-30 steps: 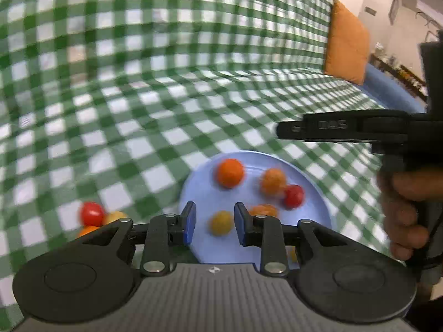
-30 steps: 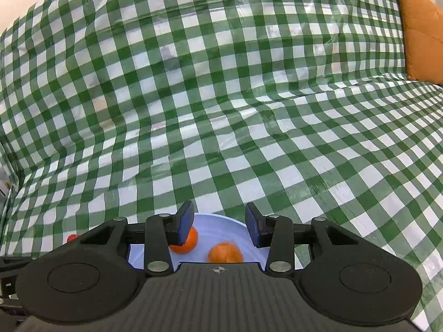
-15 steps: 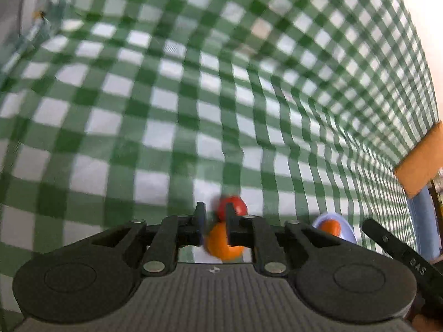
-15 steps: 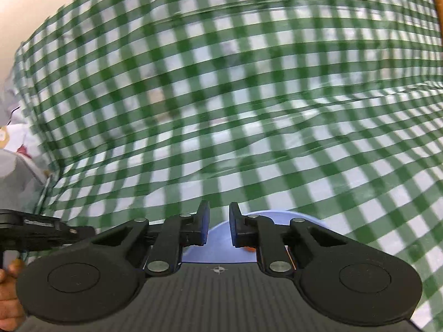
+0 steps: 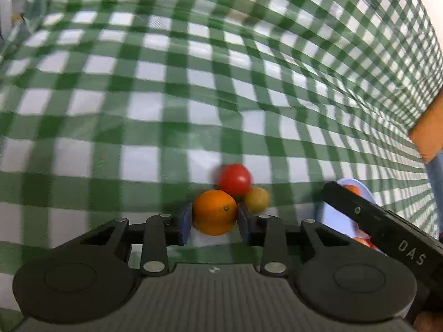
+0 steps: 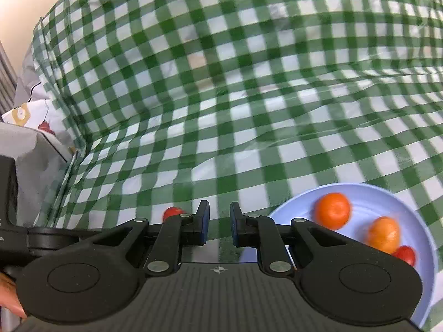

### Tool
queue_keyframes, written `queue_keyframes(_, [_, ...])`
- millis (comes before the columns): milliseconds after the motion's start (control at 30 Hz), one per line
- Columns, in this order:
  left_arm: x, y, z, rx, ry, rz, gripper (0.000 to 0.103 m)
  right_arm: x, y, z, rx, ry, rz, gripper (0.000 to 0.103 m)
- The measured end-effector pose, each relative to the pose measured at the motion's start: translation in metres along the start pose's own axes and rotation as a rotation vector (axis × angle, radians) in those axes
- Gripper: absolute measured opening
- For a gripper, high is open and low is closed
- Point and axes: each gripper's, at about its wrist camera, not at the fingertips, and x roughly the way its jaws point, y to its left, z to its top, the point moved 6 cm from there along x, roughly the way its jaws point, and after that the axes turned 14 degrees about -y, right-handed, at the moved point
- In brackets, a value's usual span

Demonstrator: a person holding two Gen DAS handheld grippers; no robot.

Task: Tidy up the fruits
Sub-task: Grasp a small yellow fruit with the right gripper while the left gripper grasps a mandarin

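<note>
The left gripper [image 5: 214, 220] brackets the orange [image 5: 214, 212] on the checked tablecloth [image 5: 155, 110], pads at its sides — whether they actually pinch it, I cannot tell. A red tomato [image 5: 235, 179] and a yellow fruit [image 5: 257, 199] crowd just behind it. The right gripper [image 6: 217, 228] hangs empty, jaws slightly apart, beside the blue plate [image 6: 299, 197] — likely the destination.

Glossy checked tablecloth [image 6: 249, 110], smooth plate [image 6: 426, 221], dimpled orange [image 5: 215, 212], shiny tomato [image 5: 235, 179].

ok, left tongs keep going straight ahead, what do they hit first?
The left tongs already bracket the orange fruit, so that comes first. Straight beyond it sit the red tomato and a yellowish fruit, apparently touching it; depth is unclear.
</note>
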Motion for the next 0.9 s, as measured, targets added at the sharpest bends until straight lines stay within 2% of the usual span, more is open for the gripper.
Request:
queue_keyframes(200, [-0.012, 0.027, 0.008, -0.067, -0.021, 0.056, 0.038, 0.020, 0.022, -0.020, -0.053, 0.068, 0.046, 0.021])
queue_keyframes(267, [-0.011, 0.029, 0.006, -0.075, -0.010, 0.048, 0.039, 0.027, 0.029, -0.024, -0.081, 0.072, 0.044, 0.027])
queue_keyframes(333, [-0.011, 0.028, 0.007, -0.070, -0.009, 0.043, 0.039, 0.036, 0.034, -0.029, -0.096, 0.078, 0.037, 0.038])
queue_keyframes(433, [-0.011, 0.029, 0.006, -0.078, -0.002, 0.030, 0.040, 0.047, 0.041, -0.038, -0.115, 0.102, 0.029, 0.041])
queue_keyframes(567, [-0.007, 0.028, 0.003, -0.086, 0.020, 0.008, 0.041, 0.056, 0.047, -0.046, -0.160, 0.117, 0.013, 0.040])
queue_keyframes(600, [-0.008, 0.026, 0.002, -0.080, 0.020, 0.009, 0.041, 0.056, 0.047, -0.047, -0.173, 0.116, 0.011, 0.037])
queue_keyframes(633, [-0.008, 0.024, 0.000, -0.069, 0.021, 0.009, 0.041, 0.056, 0.048, -0.047, -0.185, 0.111, 0.008, 0.029])
queue_keyframes(667, [-0.008, 0.023, 0.000, -0.060, 0.022, 0.008, 0.041, 0.056, 0.048, -0.047, -0.196, 0.109, 0.004, 0.028])
queue_keyframes(900, [-0.009, 0.018, 0.002, -0.026, 0.003, 0.022, 0.038, 0.042, 0.042, -0.034, -0.195, 0.075, 0.003, 0.028])
